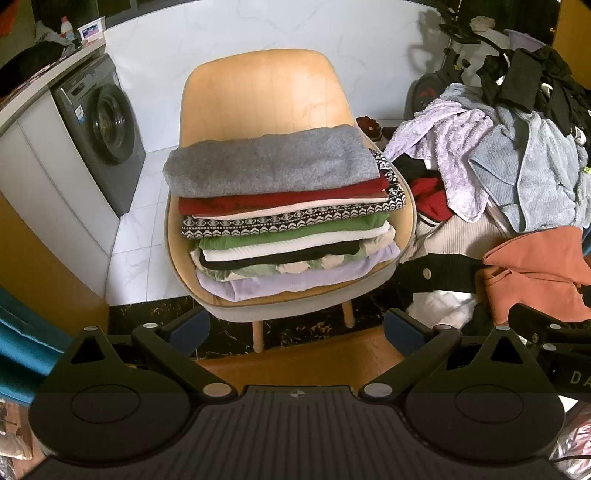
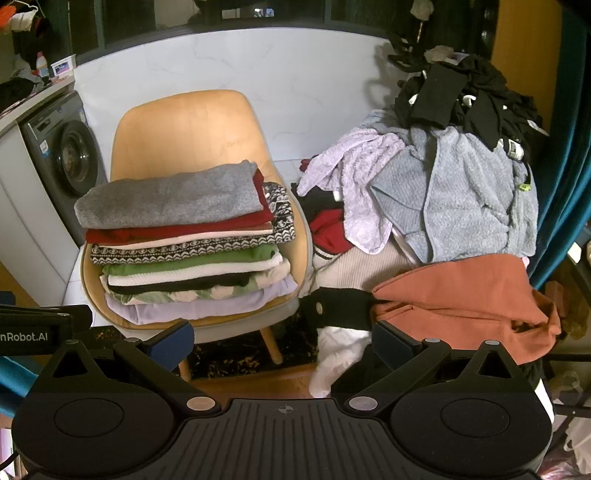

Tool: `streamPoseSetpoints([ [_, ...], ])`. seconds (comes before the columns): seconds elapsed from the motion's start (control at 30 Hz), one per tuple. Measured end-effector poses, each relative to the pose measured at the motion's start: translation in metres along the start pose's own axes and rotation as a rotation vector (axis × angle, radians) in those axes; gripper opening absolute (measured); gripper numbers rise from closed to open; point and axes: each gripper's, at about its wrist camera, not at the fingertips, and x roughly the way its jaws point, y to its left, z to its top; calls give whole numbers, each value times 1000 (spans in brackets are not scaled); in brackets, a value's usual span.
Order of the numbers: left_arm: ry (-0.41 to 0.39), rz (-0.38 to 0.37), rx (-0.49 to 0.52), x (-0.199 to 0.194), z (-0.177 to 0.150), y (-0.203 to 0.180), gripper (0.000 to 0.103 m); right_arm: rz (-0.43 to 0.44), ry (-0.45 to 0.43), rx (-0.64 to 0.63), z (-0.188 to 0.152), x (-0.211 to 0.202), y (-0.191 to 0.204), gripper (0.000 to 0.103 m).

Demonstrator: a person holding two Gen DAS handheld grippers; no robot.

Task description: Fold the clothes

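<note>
A stack of folded clothes (image 1: 284, 206) (image 2: 184, 251) rests on a tan chair (image 1: 258, 96) (image 2: 184, 125), with a grey sweater (image 1: 273, 162) (image 2: 170, 197) on top. To its right lies a heap of unfolded clothes (image 1: 509, 173) (image 2: 443, 199), with an orange garment (image 1: 539, 269) (image 2: 465, 295) at the front. My left gripper (image 1: 295, 328) stands open in front of the chair with nothing in it. My right gripper (image 2: 282, 339) is open too, between the chair and the heap. The other gripper's body shows at the right edge of the left wrist view and the left edge of the right wrist view.
A grey washing machine (image 1: 103, 125) (image 2: 62, 147) stands at the left under a counter. A white wall (image 1: 258, 29) runs behind the chair. A teal curtain (image 2: 565, 184) hangs at the right. Dark floor and a wooden strip (image 1: 295, 354) lie below the grippers.
</note>
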Motion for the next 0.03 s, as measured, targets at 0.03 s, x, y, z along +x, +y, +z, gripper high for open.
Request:
streamPoseSetpoints([
  [0.03,-5,0,4,-1,0,-1,102,0,-1,-1,0,0,0,102],
])
